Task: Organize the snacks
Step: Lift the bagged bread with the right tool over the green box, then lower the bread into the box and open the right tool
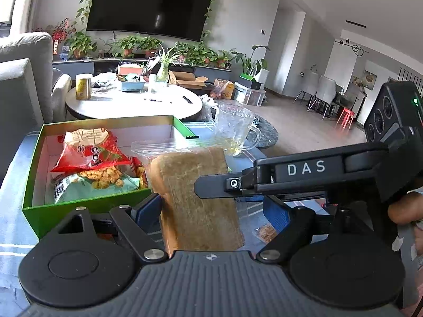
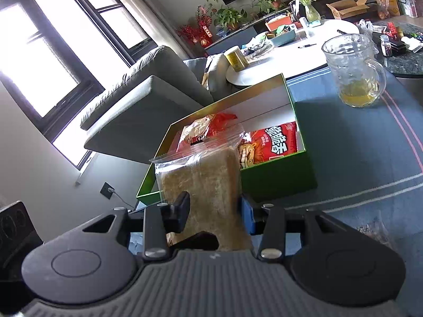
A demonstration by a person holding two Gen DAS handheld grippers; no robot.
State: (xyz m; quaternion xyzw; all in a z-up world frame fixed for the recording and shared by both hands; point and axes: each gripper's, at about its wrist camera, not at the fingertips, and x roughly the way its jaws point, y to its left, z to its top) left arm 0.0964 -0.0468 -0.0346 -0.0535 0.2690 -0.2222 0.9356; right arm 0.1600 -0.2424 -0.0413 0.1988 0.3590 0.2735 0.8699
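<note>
Here both grippers carry one bagged brown block: the right gripper is clenched on its narrow sides, the left gripper is spread wide around it, seemingly steadying it. Beyond, the green box holds the other snacks.
</note>
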